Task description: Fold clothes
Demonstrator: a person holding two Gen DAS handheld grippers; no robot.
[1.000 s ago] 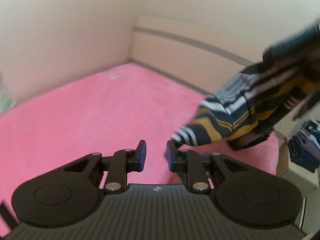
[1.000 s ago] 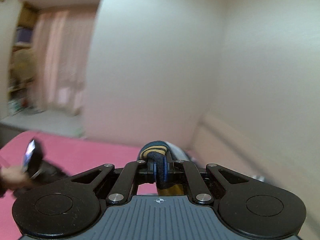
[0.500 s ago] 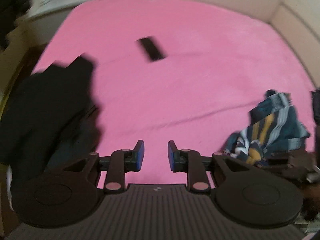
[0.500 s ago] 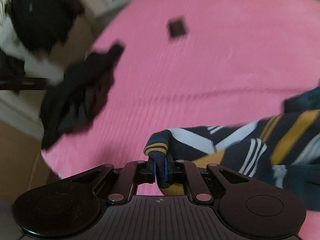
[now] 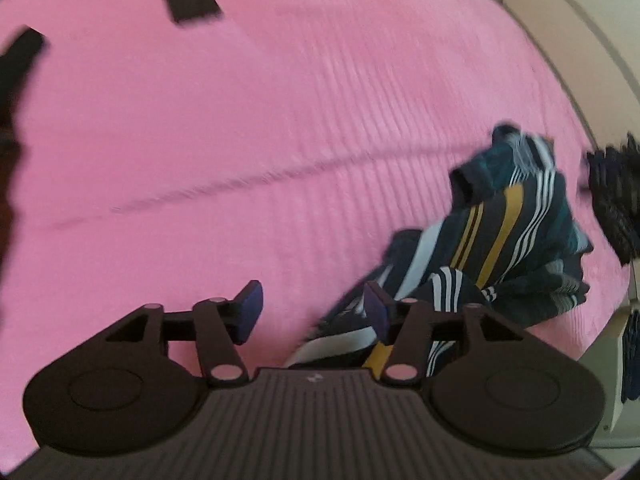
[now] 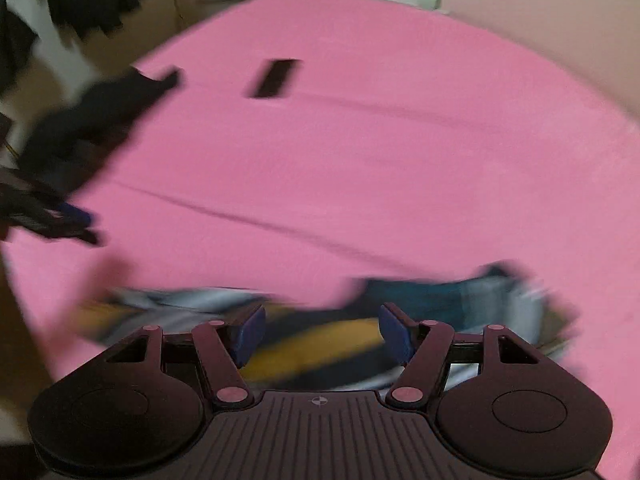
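The pink bed [image 5: 280, 128] now carries the striped garment [image 5: 508, 232], dropped in a crumpled heap near its right-hand edge instead of hanging in the air. The right hand-held gripper [image 6: 322, 332], which had pinched the cloth, is opening and seems clear of it, though blur hides much. The left hand-held gripper [image 5: 312, 312] is opening too, empty, beside the heap, so spreading flat likely comes next.

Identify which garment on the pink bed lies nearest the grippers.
The striped garment, navy with yellow and white stripes, lies just beyond both grippers; the plain black garment sits at the bed's far edge.
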